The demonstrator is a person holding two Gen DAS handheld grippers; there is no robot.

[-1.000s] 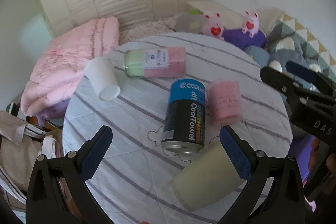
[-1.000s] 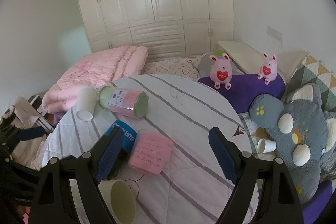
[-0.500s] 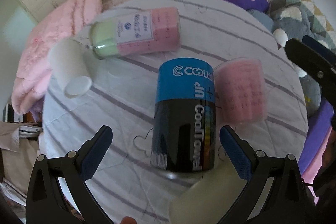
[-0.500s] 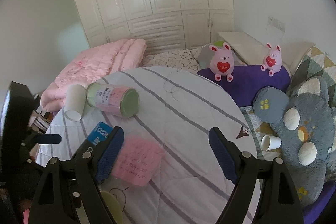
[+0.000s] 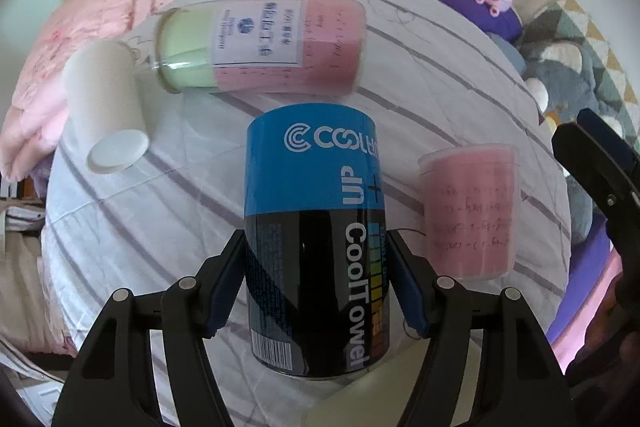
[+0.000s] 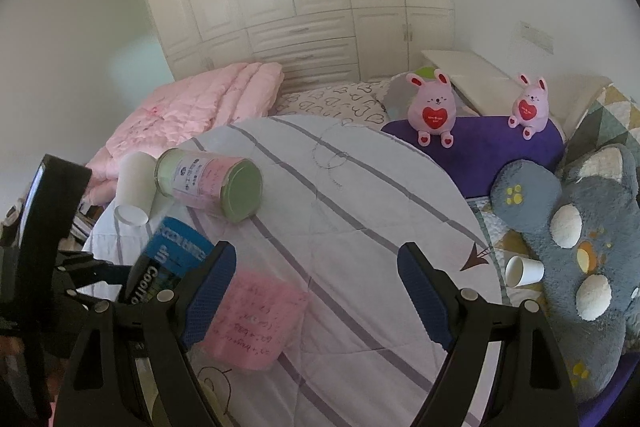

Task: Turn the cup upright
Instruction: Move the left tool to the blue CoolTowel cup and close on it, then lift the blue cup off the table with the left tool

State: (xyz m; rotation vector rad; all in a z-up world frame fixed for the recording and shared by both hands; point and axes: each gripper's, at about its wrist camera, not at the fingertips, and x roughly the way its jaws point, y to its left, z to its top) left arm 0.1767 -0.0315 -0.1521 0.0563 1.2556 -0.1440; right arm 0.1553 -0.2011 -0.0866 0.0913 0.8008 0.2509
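Observation:
A blue and black "CoolTowel" can (image 5: pixel 316 247) lies on its side on the striped round table (image 5: pixel 440 75). My left gripper (image 5: pixel 316 287) is shut on the can, one blue pad on each side of its black half. The can also shows at the left of the right wrist view (image 6: pixel 168 267). My right gripper (image 6: pixel 316 291) is open and empty above the table, with a pink cup (image 6: pixel 256 319) by its left finger. The pink cup (image 5: pixel 472 211) lies to the right of the can.
A white paper cup (image 5: pixel 108 107) and a green and pink canister (image 5: pixel 260 47) lie on their sides at the table's far left. A pale yellow cup (image 5: pixel 384 395) lies at the near edge. Pink quilt (image 6: pixel 192 107), plush toys (image 6: pixel 432 111) and cushions surround the table.
My left gripper has moved forward and down onto the blue and black can and closed on it. My right gripper has stayed open, shifting slightly.

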